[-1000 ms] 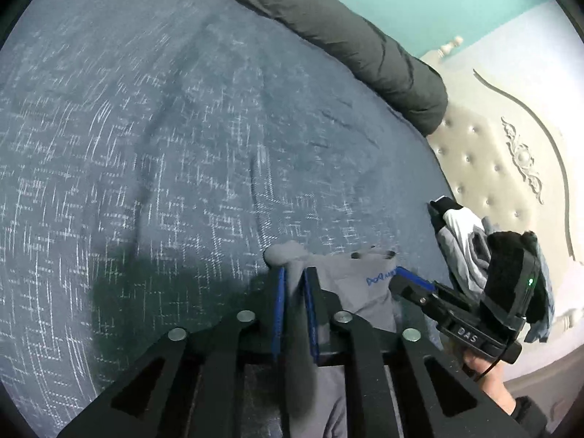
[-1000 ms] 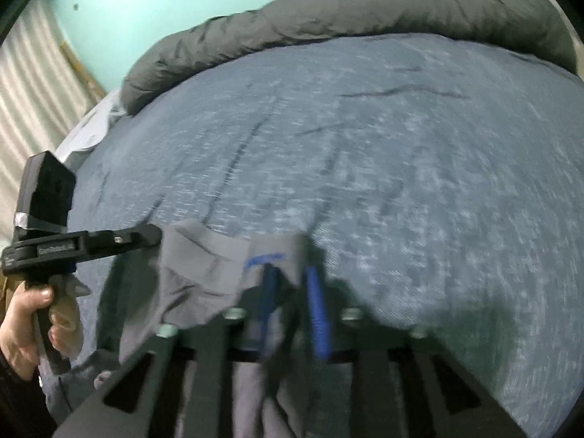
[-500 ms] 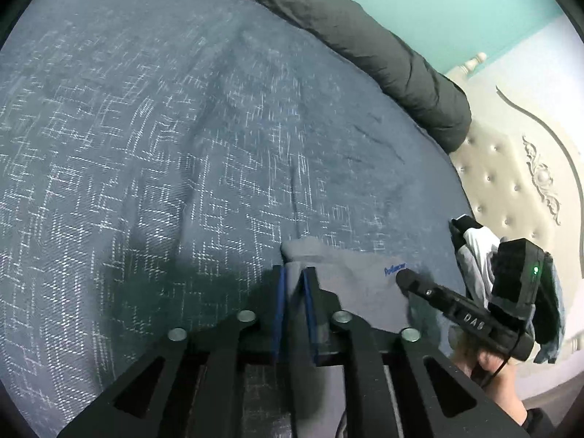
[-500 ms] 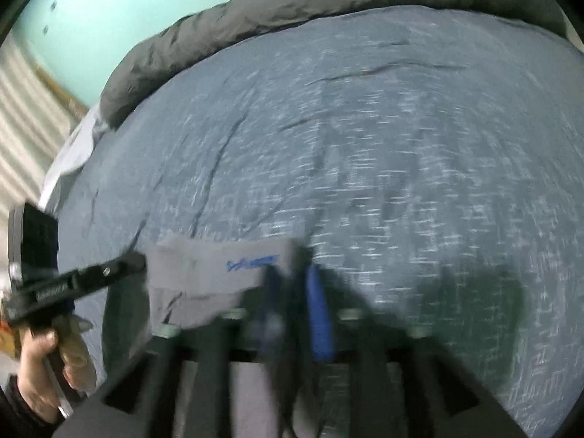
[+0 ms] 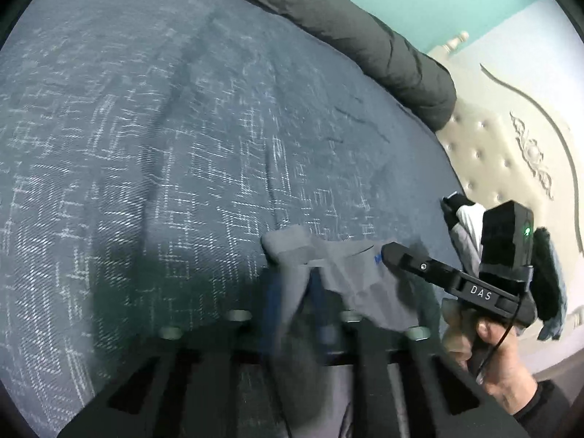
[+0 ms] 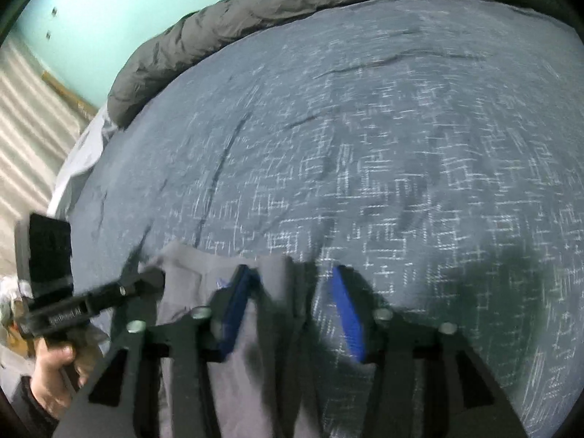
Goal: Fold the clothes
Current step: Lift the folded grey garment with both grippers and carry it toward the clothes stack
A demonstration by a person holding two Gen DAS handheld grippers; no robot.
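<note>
Laying-out step: the right gripper (image 6: 295,306) has its jaws apart over the grey garment (image 6: 270,328) (left gripper (image 5: 292,292) blurred, grip unclear) on the bedspread's (image 5: 182,146) near edge; next, smoothing flat.

The grey garment (image 5: 350,277) is soft matt cloth, smooth knit look, creased where it bunches. The bed (image 5: 182,138) cover is blue woven fabric with a rough crosshatch of pale threads. That dark duvet (image 5: 365,36) along the far edge looks like crinkly, slightly shiny synthetic. The right gripper (image 6: 295,306) frame is matt black plastic with small bright metal bolts, and its fingers (image 6: 348,310) have blue rubbery-looking pads. The headboard (image 5: 503,168) is buttoned, tufted cream upholstery, faintly glossy.
</note>
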